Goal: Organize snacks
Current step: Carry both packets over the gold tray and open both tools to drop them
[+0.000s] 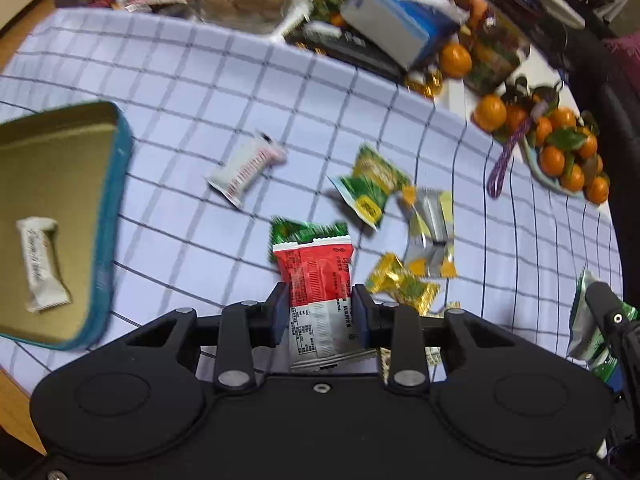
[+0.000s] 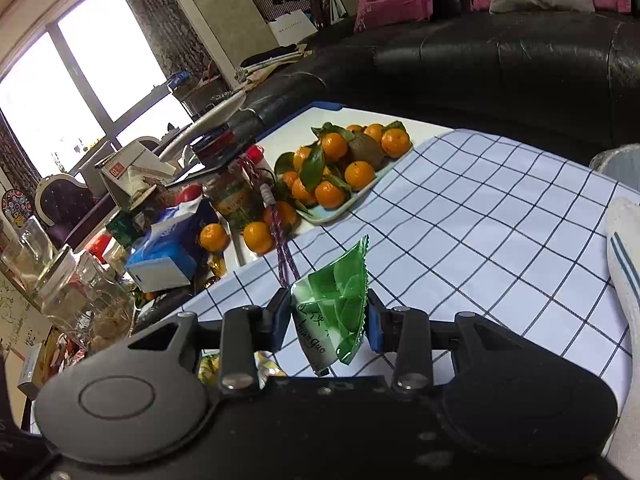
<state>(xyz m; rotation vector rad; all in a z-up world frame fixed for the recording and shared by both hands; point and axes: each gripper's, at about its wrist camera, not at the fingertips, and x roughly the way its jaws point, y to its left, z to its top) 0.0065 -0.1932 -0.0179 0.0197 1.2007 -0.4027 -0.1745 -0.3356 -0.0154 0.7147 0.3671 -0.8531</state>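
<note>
A gold tin [image 1: 60, 184] with a teal rim sits at 9 o'clock in the left wrist view, one white bar [image 1: 40, 264] already inside, as the left gripper [image 1: 320, 312] pinches a red packet [image 1: 316, 288] between its pads above the checked cloth [image 1: 180, 92]. The step in hand looks like carrying snacks to the tin; the red packet appears lifted clear of the loose pile. Still on the cloth lie a white packet [image 1: 248, 168] at 11 o'clock of the gripper, a green packet [image 1: 308, 230] just behind the red one, a green-yellow packet [image 1: 370, 184] at 1 o'clock, a silver packet [image 1: 430, 232] and a yellow packet [image 1: 400, 284] at 2 o'clock. The next move likely calls for a swing toward 9 o'clock, lifting over the tin's raised rim and releasing beside the white bar. Open cloth between pile and tin gives room; clutter crowds 12 o'clock, where a blue box [image 1: 400, 16] leans, and a plate of oranges [image 1: 568, 152] sits at 2 o'clock near the table edge. The right gripper [image 2: 330, 320], held higher, pinches a green wrapper [image 2: 340, 300] by its middle, with clear cloth at 3 o'clock and a black sofa [image 2: 500, 68] beyond
</note>
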